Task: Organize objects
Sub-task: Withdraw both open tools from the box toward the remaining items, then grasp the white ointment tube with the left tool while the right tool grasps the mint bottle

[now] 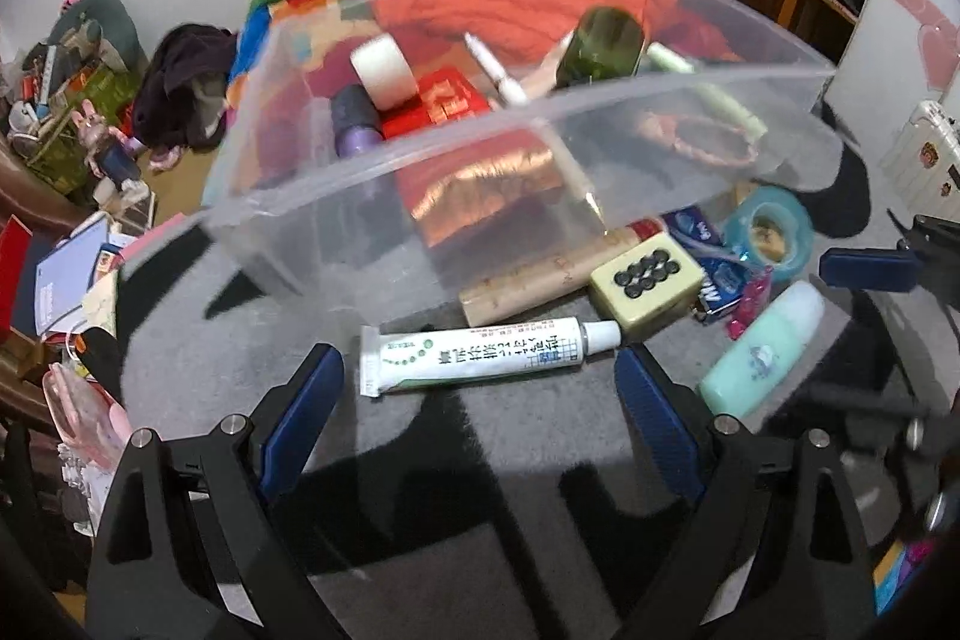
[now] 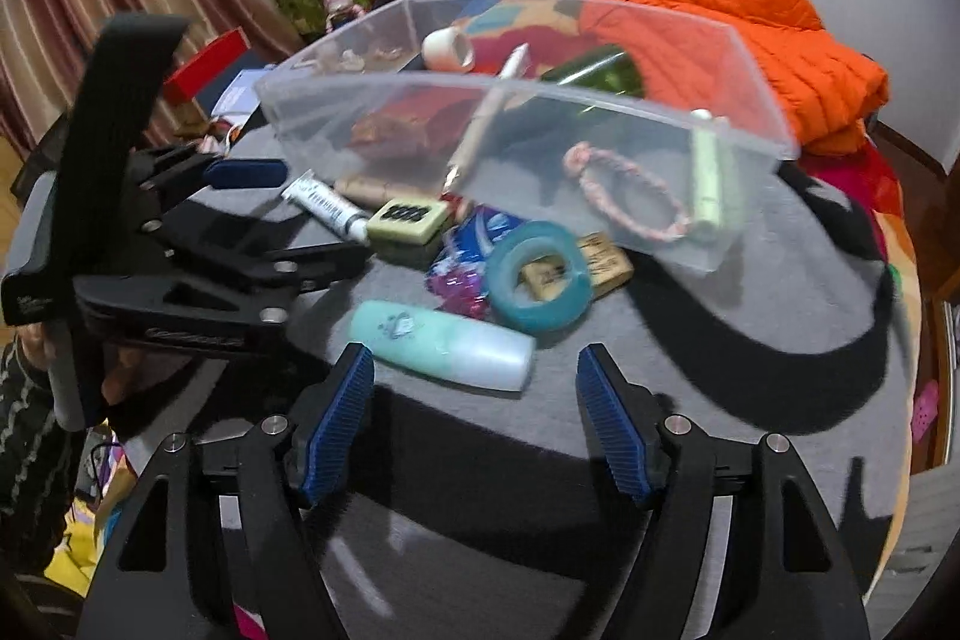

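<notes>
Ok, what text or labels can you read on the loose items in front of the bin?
Nothing reads clearly.
Tube: Chinese print, too blurred to read.
Tile: dark dots, no words.
Blue packet: white lettering, unreadable.
Mint bottle: blue logo, illegible.
Wooden tag: print too small.

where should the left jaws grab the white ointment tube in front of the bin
Across the flat middle of the white ointment tube, coming straight down from above. It lies flat on the grey cloth, lengthwise between the open left gripper jaws, cap toward the mahjong tile. The jaws would probably need turning to close across its narrow width; the crimped tail and small cap give poorer purchase.
</notes>
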`<state>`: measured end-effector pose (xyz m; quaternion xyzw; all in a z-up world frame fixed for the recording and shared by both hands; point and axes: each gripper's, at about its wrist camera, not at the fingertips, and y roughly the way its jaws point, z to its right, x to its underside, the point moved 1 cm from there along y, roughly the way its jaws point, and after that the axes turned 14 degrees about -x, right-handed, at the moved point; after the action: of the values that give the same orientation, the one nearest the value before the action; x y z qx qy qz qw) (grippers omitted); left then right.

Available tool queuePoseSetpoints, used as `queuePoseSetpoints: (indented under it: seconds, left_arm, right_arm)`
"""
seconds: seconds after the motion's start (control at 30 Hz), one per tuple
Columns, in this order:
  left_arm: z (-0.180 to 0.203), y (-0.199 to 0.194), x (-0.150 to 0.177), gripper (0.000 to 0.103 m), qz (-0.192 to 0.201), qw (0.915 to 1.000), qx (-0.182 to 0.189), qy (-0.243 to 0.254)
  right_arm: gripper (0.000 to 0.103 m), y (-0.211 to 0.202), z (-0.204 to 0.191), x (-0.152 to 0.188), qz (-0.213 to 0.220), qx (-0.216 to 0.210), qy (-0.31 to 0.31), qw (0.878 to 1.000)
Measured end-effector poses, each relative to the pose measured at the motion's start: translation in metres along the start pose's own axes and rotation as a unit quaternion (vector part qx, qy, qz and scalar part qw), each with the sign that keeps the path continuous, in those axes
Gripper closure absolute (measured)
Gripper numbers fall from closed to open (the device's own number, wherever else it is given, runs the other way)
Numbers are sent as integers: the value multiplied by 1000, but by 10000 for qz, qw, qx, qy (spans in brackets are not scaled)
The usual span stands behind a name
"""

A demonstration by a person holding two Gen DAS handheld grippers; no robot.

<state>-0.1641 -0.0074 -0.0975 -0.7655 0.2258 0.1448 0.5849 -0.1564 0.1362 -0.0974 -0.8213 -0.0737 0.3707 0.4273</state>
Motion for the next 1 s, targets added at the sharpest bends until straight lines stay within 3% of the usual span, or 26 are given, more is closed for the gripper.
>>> queuePoseSetpoints:
  seconds: [0.23, 0.3, 0.33, 0.4, 0.57, 0.73, 0.9, 1.0]
  left_arm:
    - [-8, 7, -2, 5, -213, 9992, 261, -230]
    - [-5, 4, 0, 13, -136, 9995, 225, -186]
    - [-3, 1, 1, 17, -95, 9995, 243, -158]
    - [0, -2, 2, 17, -15, 9998, 129, -124]
    - [-2, -6, 5, 18, 32, 9998, 99, -147]
    - [-8, -16, 12, 18, 90, 9996, 91, -259]
    - [-15, -33, 23, 18, 284, 9989, 85, -369]
    - [-19, -43, 31, 18, 399, 9981, 92, -457]
  right_arm:
    - [34, 19, -17, 2, -42, 266, -167, 9995]
    - [35, 19, -18, 1, 3, 303, -90, 9995]
    - [38, 18, -18, 2, 35, 324, -63, 9994]
    - [54, 16, -17, 2, 64, 382, -32, 9992]
    - [70, 7, -11, 4, 114, 286, 138, 9994]
    - [75, 1, -9, 6, 155, 205, 162, 9995]
    - [89, -6, -16, 12, 147, 37, 22, 9999]
    - [90, -10, -22, 17, 88, -119, -105, 9998]
